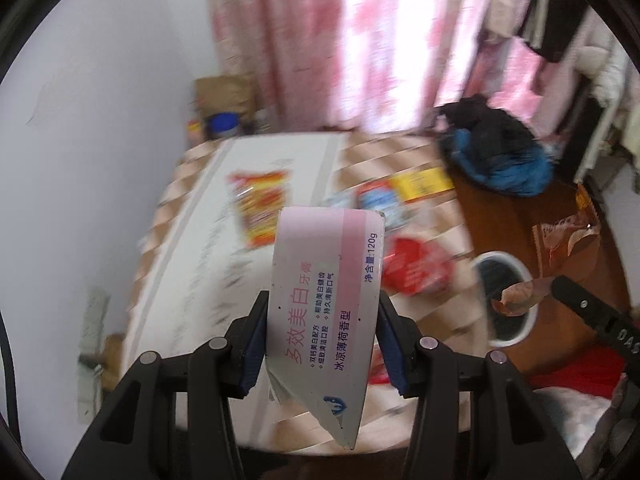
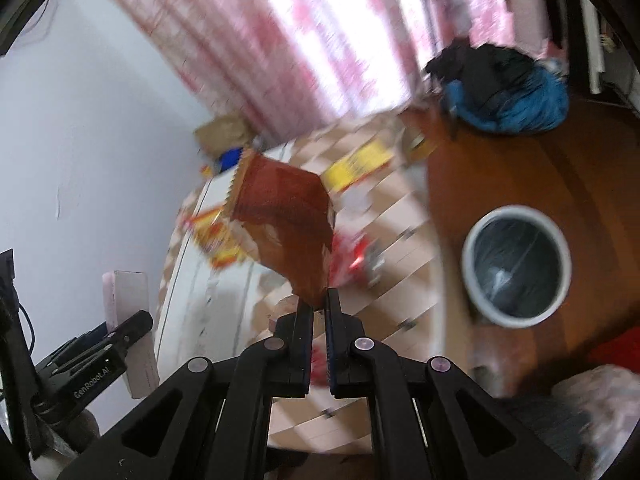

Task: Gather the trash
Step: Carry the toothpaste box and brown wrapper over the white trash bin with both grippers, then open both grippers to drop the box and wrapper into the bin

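My left gripper (image 1: 322,312) is shut on a pink and white toothpaste box (image 1: 328,292) and holds it above the table. My right gripper (image 2: 319,305) is shut on a brown snack wrapper (image 2: 284,216), which also shows in the left wrist view (image 1: 560,240) over the bin. A white-rimmed trash bin (image 2: 516,268) with a dark liner stands on the brown floor to the right; it also shows in the left wrist view (image 1: 506,296). More wrappers lie on the table: a red and yellow one (image 1: 260,208), a red one (image 1: 416,266), a yellow box (image 1: 424,184).
The table (image 1: 188,248) has a beige checked cloth with a white runner and stands against a white wall. Pink curtains (image 1: 340,40) hang behind it. A pile of dark and blue clothes (image 2: 504,92) lies on the floor at the back right.
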Motion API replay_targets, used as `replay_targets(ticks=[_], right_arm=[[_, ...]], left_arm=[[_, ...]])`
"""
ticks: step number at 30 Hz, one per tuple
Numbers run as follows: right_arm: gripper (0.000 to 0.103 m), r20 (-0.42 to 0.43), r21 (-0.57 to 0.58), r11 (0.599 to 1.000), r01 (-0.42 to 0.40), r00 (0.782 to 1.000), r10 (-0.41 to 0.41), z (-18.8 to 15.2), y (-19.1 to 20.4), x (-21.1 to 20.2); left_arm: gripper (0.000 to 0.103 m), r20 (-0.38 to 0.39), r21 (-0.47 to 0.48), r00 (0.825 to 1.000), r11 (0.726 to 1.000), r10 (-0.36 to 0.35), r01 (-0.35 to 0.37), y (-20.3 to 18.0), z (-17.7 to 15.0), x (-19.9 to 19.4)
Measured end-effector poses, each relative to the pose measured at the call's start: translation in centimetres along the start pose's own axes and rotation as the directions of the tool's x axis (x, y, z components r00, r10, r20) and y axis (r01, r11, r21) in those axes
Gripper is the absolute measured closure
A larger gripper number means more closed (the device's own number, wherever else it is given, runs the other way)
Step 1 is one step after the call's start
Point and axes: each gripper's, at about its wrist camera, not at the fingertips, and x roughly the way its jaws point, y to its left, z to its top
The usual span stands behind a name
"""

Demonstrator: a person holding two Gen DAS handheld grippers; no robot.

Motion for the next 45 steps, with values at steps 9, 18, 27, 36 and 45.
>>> replay_targets(ticks=[9,18,27,36,45], right_arm=[[0.097,-0.035,0.138,0.967,0.214,0.977,-0.211,6.4,-16.6,-2.0],[0.097,-0.274,0.26,0.913,0.314,0.931,-0.242,4.8,-32.6,8.0],[0.071,-0.424,0.268,0.9,0.344,0.881,-0.21,2.4,-37.6,17.0],[0.0,-0.444,0.194,0.879,0.435,0.838,-0.317,2.5,-37.9,18.5],[0.0,-0.427,0.171,0.849,0.5,0.814,-0.393,2.4,-37.5,15.7]], left_arm=[[0.057,-0.143,0.151,0.965,0.959,-0.221,0.242,-18.7,4.5,8.2],[0.054,-0.423,0.204,0.88,0.923,-0.217,0.326,-30.6,3.5,24.1],[0.006,-0.447,0.183,0.882,0.949,-0.151,0.255,-31.5,4.6,29.3],[0.005,-0.373,0.256,0.928,0.961,0.001,0.102,-31.1,2.3,28.6],[0.005,-0.323,0.308,0.945,0.949,0.038,0.067,-31.5,1.6,26.4]])
